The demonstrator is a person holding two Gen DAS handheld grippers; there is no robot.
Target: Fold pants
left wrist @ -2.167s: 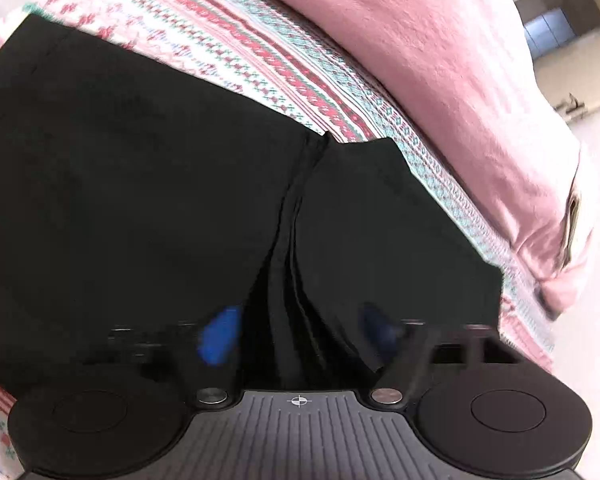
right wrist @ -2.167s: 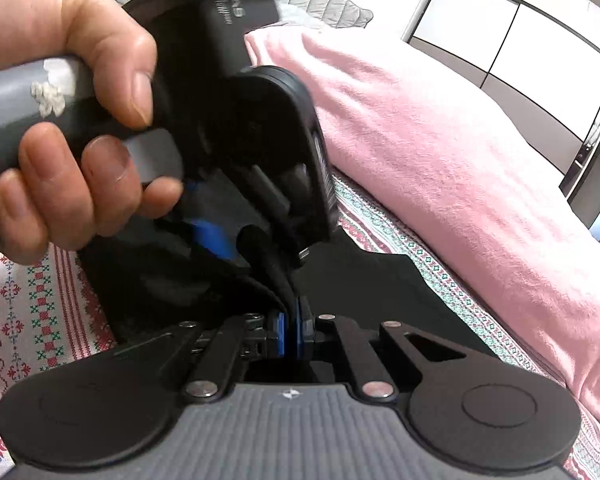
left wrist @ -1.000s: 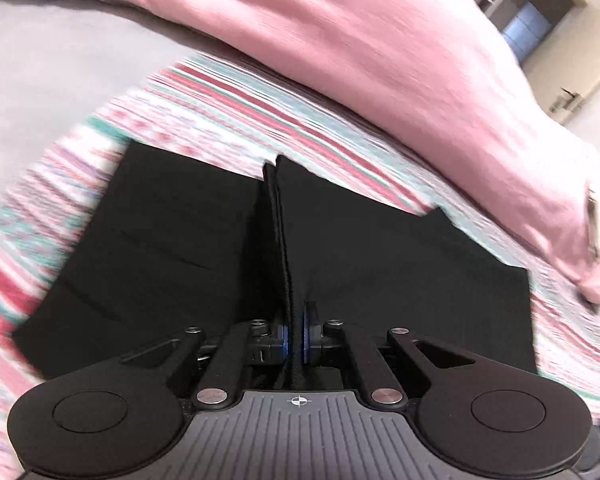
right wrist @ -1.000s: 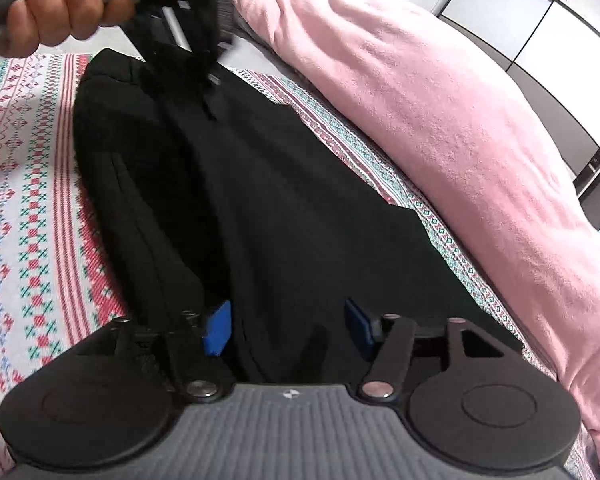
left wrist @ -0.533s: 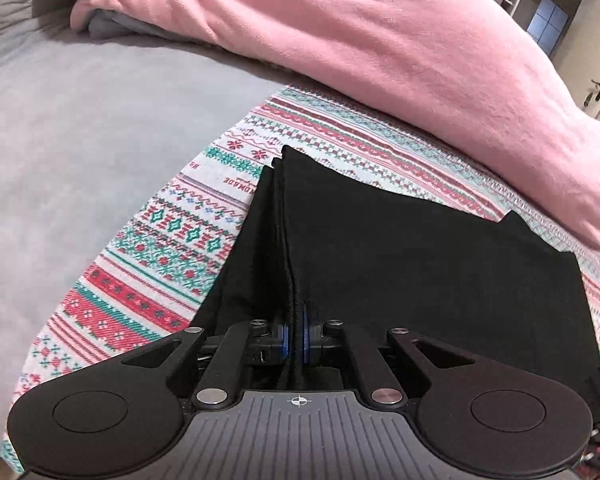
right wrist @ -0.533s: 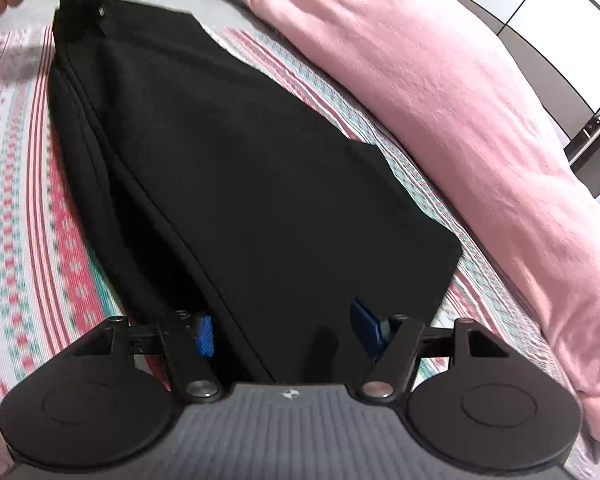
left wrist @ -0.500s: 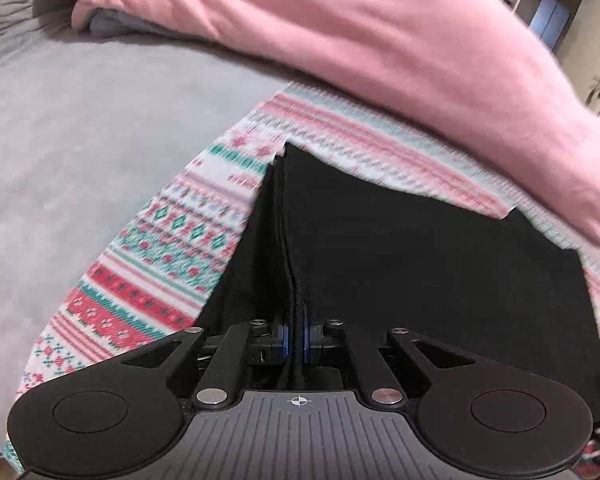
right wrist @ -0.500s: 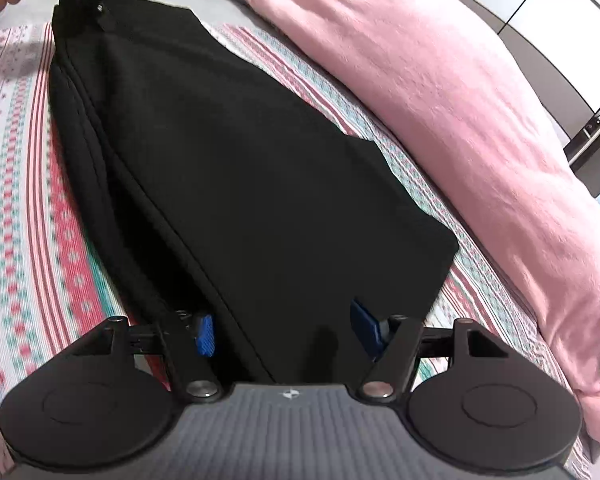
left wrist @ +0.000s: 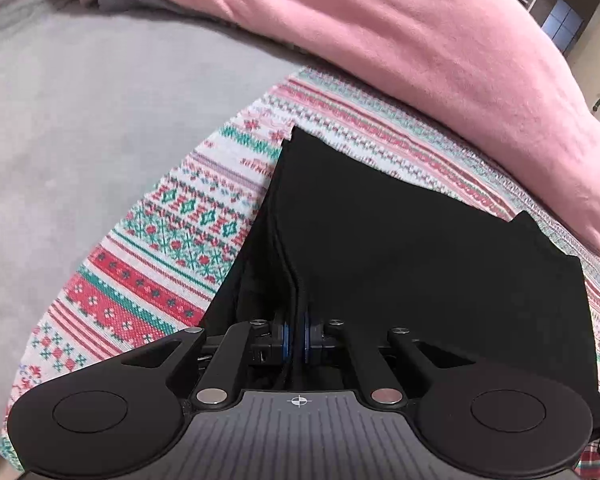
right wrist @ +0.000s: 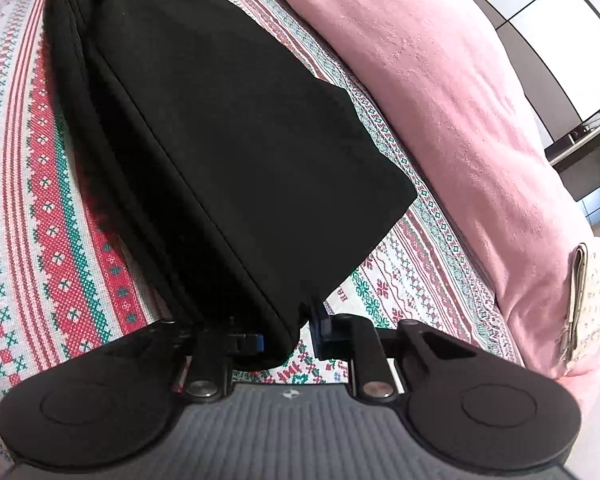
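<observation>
Left hand-held gripper (left wrist: 296,339): clamped tight on the layered near edge of the black pants (left wrist: 420,264), spread flat on the patterned bedspread (left wrist: 172,240) (grey sheet (left wrist: 80,128) at far left, pink blanket (left wrist: 400,28) bunched behind). Right hand-held gripper (right wrist: 290,336): jaws closing around the near corner of the pants (right wrist: 220,128), folded fabric between them, the right pad seemingly just clear of the cloth. Beyond the pants' right edge, more bedspread (right wrist: 412,272) and the pink blanket (right wrist: 460,100).
</observation>
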